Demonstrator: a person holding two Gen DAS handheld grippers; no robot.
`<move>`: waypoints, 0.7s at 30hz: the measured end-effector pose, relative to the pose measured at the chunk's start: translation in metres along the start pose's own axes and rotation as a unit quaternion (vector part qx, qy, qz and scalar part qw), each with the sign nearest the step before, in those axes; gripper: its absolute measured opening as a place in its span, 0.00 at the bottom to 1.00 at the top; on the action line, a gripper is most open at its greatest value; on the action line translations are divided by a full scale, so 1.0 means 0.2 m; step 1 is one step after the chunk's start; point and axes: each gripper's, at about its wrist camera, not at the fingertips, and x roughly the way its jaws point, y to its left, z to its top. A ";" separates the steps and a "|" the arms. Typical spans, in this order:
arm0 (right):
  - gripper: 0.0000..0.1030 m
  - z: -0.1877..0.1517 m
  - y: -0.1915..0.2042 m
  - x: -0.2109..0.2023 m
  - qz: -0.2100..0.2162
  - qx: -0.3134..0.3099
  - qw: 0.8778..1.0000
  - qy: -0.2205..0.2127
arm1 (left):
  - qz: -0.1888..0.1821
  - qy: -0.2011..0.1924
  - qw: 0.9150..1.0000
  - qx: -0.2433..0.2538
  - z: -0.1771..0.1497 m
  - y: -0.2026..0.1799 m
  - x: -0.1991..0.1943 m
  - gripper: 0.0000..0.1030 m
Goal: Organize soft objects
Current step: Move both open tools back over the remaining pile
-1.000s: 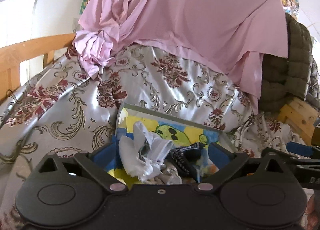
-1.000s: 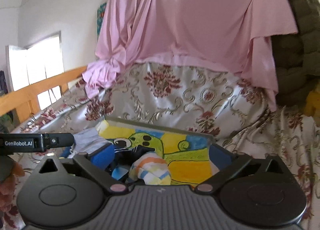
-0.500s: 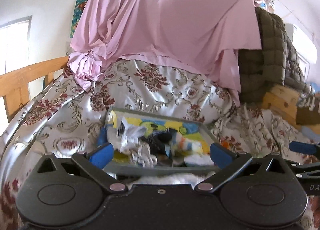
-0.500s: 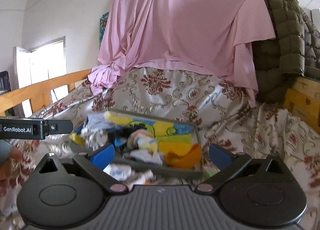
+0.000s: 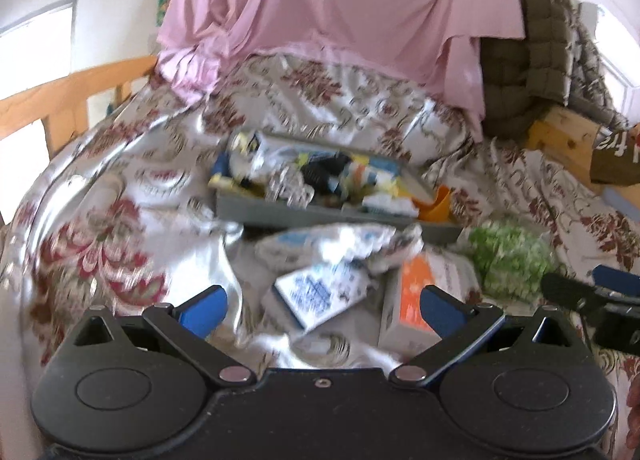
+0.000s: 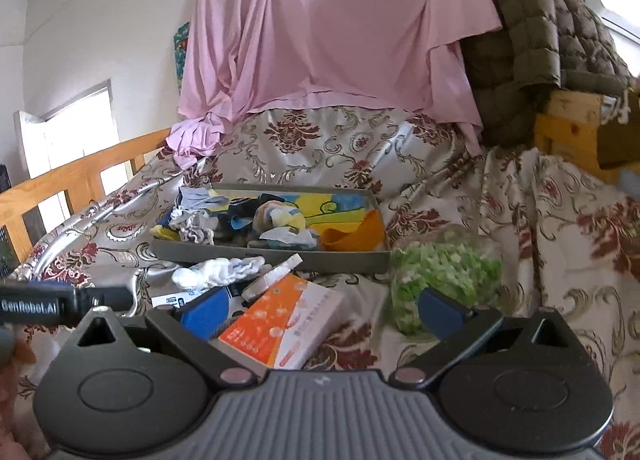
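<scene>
A grey tray (image 6: 276, 258) (image 5: 280, 209) sits on the flowered bedspread, holding several socks and cloths, among them a striped sock (image 6: 276, 216) and an orange cloth (image 6: 356, 236). A white sock (image 6: 218, 274) (image 5: 340, 244) lies just in front of the tray. My left gripper (image 5: 320, 306) is open and empty, well short of the tray, above a blue-printed packet (image 5: 320, 294). My right gripper (image 6: 320, 310) is open and empty, above an orange and white box (image 6: 284, 320) (image 5: 412, 300).
A clear bag of green pieces (image 6: 444, 272) (image 5: 508, 256) lies right of the tray. A pink sheet (image 6: 328, 32) hangs behind. An olive quilted jacket (image 6: 532, 32) drapes over a wooden frame at right. A wooden bed rail (image 6: 72, 184) runs along the left.
Both grippers have pulled back and away from the tray. The tray now looks smaller and farther, and the sock, packet, box and green bag in front of it have come into view.
</scene>
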 end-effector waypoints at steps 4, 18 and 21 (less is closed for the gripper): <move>1.00 -0.05 -0.02 -0.06 -0.004 0.012 1.000 0.009 | 0.008 0.016 1.000 -0.021 -0.04 0.01 -0.06 0.99; 1.00 -0.14 0.07 -0.12 0.022 -0.014 0.999 0.033 | 0.034 0.013 0.999 -0.015 -0.14 -0.05 -0.17 0.99; 1.00 -0.14 0.08 -0.12 0.028 -0.014 0.999 0.037 | 0.038 0.016 0.999 -0.013 -0.14 -0.05 -0.16 0.99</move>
